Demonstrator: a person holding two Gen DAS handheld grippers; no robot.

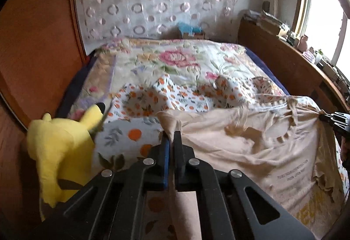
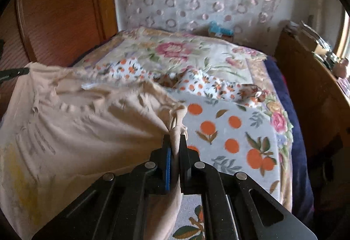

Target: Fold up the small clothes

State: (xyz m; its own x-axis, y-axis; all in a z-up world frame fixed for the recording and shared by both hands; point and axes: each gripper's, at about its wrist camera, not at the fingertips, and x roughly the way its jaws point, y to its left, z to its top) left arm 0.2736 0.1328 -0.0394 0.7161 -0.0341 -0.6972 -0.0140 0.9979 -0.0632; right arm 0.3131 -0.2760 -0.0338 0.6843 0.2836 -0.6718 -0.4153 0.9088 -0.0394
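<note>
A beige T-shirt [image 1: 251,148] with small dark print hangs stretched between my two grippers above the bed. My left gripper [image 1: 172,133] is shut on one bunched corner of it. My right gripper [image 2: 175,138] is shut on the other bunched corner; it also shows at the right edge of the left wrist view [image 1: 322,118]. The shirt [image 2: 76,121] fills the left half of the right wrist view, where the left gripper's tip [image 2: 24,71] pinches its far corner. A smaller white garment with orange flowers [image 1: 175,97] lies crumpled on the bed behind the shirt.
The bed carries a floral quilt [image 1: 175,60] and an orange-fruit print blanket [image 2: 229,137]. A yellow plush toy [image 1: 63,150] sits at the bed's left edge. A wooden headboard shelf [image 1: 295,64] with clutter runs along the right, a wooden wardrobe [image 1: 39,43] on the left.
</note>
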